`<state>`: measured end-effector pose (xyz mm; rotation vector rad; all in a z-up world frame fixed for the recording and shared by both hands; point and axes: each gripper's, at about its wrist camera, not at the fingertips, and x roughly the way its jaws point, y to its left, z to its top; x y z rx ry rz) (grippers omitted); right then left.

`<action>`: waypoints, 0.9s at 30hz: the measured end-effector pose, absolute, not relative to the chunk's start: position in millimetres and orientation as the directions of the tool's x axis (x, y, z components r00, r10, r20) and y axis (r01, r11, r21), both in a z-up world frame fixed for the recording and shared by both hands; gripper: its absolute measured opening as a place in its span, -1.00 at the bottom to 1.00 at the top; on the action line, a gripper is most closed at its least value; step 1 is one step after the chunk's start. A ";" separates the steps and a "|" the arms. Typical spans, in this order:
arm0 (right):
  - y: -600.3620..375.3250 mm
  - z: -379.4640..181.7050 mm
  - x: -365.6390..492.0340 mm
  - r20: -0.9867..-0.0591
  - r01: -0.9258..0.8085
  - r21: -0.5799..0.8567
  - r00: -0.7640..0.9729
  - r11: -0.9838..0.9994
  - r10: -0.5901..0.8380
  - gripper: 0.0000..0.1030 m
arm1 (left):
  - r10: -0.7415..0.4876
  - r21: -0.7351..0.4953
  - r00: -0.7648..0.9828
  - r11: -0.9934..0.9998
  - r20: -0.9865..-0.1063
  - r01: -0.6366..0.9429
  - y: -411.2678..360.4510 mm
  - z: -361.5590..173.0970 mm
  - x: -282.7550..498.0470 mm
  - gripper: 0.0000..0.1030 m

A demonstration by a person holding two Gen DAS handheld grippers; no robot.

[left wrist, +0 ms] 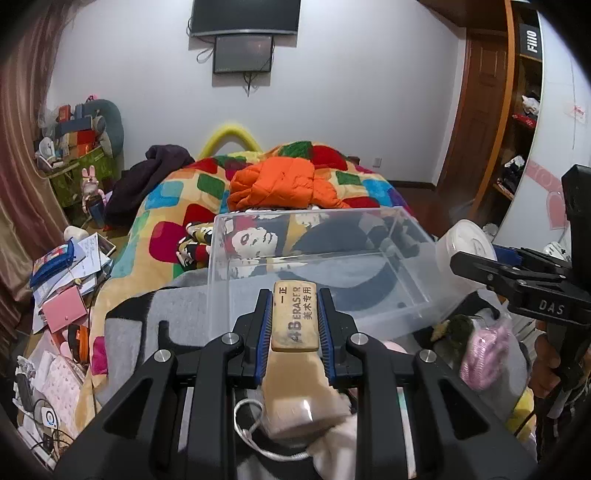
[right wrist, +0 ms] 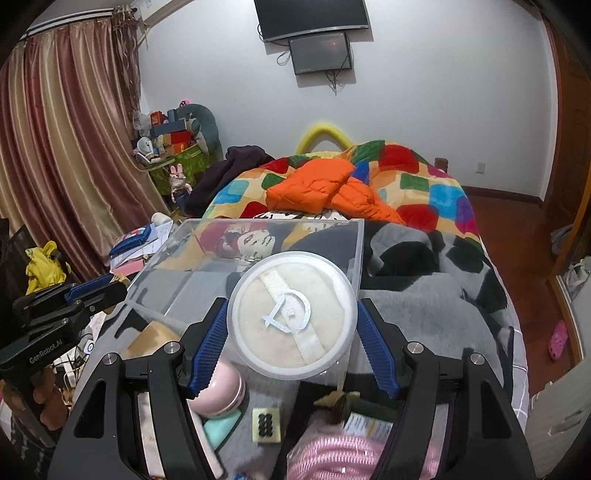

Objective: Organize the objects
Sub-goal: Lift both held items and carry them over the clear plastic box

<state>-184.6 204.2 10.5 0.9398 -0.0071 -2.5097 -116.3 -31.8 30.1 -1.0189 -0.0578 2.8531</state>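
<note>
A lived-in home bedroom: a bed [right wrist: 424,192] under a patchwork quilt, striped curtains [right wrist: 66,147], wall-mounted television [right wrist: 312,16].

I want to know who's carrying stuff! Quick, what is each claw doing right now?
Left gripper: shut on the eraser.
Right gripper: shut on the round powder puff case.

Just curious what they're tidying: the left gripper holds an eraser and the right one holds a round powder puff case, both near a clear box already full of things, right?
Not quite: the clear box is empty, as the left wrist view shows. The left gripper does hold the eraser, the right gripper the powder puff case.
</note>
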 end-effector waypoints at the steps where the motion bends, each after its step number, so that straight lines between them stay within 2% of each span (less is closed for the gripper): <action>1: 202.5 9.0 -188.7 -0.627 0.416 0.163 -0.657 -0.895 -0.419 0.27 | 0.121 -0.077 -0.761 -0.993 -0.637 -0.093 -33.0 28.2 -121.4 -0.55; 14: 178.1 -11.6 -223.5 -0.690 0.431 0.150 -0.599 -0.890 -0.406 0.27 | 0.131 -0.101 -0.687 -0.991 -0.715 -0.084 -37.7 2.1 -163.3 -0.55; 27: 157.2 -29.0 -240.6 -0.749 0.448 0.100 -0.554 -0.888 -0.364 0.27 | 0.114 -0.070 -0.618 -0.993 -0.778 -0.095 -42.0 -16.6 -194.1 -0.55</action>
